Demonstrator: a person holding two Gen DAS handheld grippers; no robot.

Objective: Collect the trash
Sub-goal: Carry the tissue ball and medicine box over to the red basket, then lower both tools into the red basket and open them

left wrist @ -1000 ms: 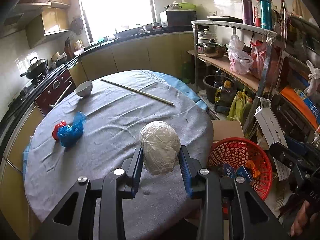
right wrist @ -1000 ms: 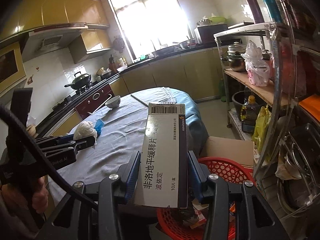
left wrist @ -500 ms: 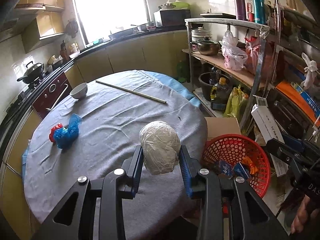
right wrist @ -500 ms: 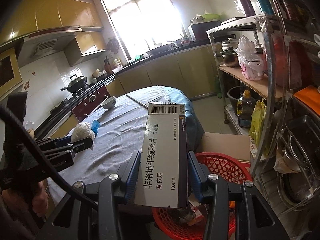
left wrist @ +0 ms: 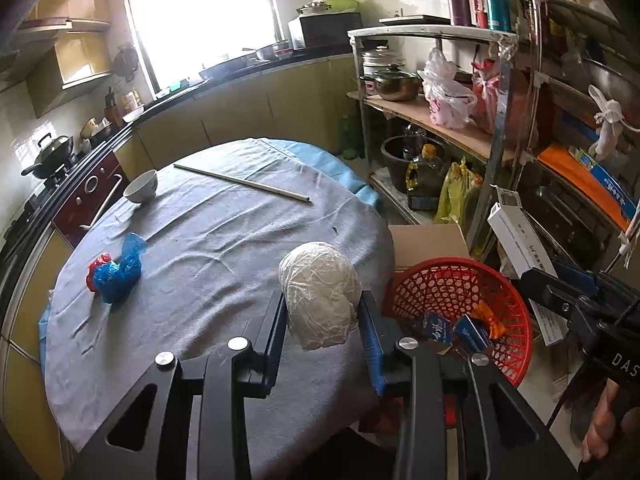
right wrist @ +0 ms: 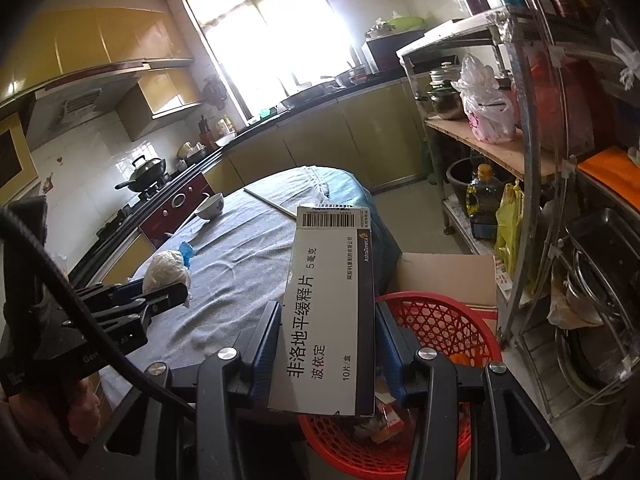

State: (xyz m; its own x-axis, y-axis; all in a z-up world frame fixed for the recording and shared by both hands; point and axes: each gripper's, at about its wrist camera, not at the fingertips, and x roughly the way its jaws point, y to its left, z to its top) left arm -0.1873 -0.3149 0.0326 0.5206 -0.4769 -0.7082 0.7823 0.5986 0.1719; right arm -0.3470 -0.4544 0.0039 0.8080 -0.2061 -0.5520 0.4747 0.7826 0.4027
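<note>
- The left gripper tilts downward from the bottom centre of its own view, jaws closed on a white crumpled ball that they hold just above the near edge of the table.
- In the right wrist view that same gripper shows at the left edge, with the ball sticking up out of it.
- The right gripper also points downward, jaws clamped on the long sides of a flat medicine box; the box stands on end at the frame's centre, above the red basket.
- In the left wrist view the right gripper enters at the right edge, with fingers of the person's hand at the lower right corner.
- The ball looks like wrinkled thin plastic or paper, roughly egg-shaped.
- The box is smooth printed card, white and grey, with a barcode at its top end.
- The basket is round red plastic lattice, holding small wrappers, low in the frame beside the table.
- A grey wrinkled cloth covers the round table; on it lie a blue-and-red plastic wad at mid-left, a white bowl and a thin stick farther up.
- Compared with a second ago, the left wrist view has shifted slightly: the basket sits a little closer to the frame's centre and the wad a little lower; both grips are unchanged.
</note>
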